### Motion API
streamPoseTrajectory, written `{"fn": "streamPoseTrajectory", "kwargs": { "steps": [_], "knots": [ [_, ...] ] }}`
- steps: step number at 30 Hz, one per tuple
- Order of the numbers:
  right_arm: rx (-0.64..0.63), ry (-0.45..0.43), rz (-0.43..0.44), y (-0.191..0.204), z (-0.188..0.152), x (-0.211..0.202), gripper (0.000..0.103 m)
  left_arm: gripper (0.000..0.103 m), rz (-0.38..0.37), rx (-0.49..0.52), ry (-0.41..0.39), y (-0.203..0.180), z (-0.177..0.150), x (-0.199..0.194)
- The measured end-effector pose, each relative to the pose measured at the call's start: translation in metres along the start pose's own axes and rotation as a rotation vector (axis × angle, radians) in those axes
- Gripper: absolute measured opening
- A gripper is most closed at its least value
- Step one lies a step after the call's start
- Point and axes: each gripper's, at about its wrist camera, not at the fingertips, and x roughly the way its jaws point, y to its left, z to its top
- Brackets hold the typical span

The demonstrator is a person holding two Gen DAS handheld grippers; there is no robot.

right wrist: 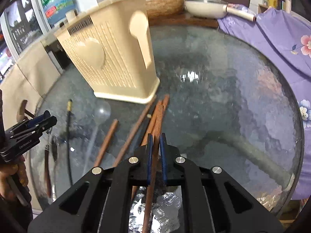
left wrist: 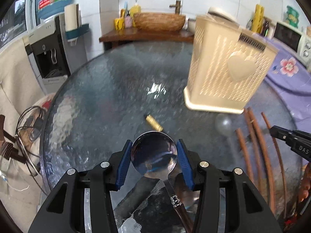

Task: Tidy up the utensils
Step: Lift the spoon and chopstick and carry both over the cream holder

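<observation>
Pickup step, both hands loaded. Left gripper (left wrist: 154,156) clamps spoon (left wrist: 154,156) by bowl, handle trailing back. Right gripper (right wrist: 155,151) pinches one chopstick (right wrist: 157,120); others lie on table (right wrist: 223,97). Holder (right wrist: 108,58) upright nearby. Next, likely: carry up, tip handle-down into holder's top.

Water dispenser (left wrist: 48,48), microwave (left wrist: 291,36), wooden basin (left wrist: 159,21).

There was one cream utensil holder (right wrist: 116,58), at eleven o'clock on the one glass table (right wrist: 233,97). Brown chopsticks (right wrist: 106,141) numbered at least four, perhaps five; their overlap hid the exact count. There were two spoons, one metal spoon (left wrist: 153,155) and one clear spoon (right wrist: 103,110), and one black gold-tipped rod (right wrist: 68,120) at nine o'clock.
</observation>
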Motion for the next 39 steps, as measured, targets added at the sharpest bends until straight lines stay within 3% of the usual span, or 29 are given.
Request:
{"fn": "streamPoseTrajectory", "kwargs": {
  "steps": [7,14,31,39],
  "knots": [
    [-0.013,-0.178,0.063,0.004,0.019,-0.053,0.008,0.045,-0.06,0.031,-0.149,-0.012,0.017,-0.046],
    [-0.061,-0.311,0.103,0.017,0.029,-0.101,0.008,0.045,-0.094,0.046,-0.222,-0.019,0.022,-0.07],
    [-0.085,-0.375,0.165,0.026,0.034,-0.14,0.008,0.045,-0.143,0.059,-0.304,-0.023,0.035,-0.102],
    [-0.105,-0.396,0.214,0.033,0.054,-0.157,0.008,0.045,-0.18,0.069,-0.327,-0.028,0.054,-0.111]
  ]
}}
